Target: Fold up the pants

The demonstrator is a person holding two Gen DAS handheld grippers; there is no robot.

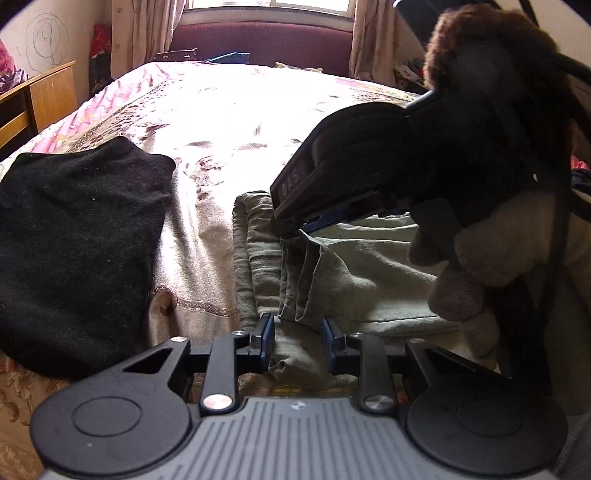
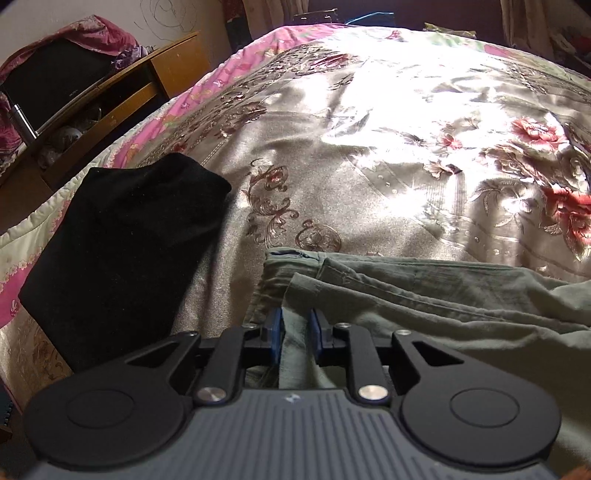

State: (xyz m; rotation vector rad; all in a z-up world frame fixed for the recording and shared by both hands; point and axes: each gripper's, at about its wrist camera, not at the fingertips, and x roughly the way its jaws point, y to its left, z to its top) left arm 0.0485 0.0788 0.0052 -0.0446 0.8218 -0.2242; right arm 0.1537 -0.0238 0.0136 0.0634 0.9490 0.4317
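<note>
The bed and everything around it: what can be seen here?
pants: one, olive green, near edge of bed
folded garment: one, black, left of the pants
bedspread: one, beige floral with pink border, covering the bed
desk: one, wooden, left of the bed
curtains: pale, beside the window
left gripper: black, pants fabric between its fingers
right gripper: black, pants fabric between its fingers
gloved hand: one, grey, holding right gripper
</note>
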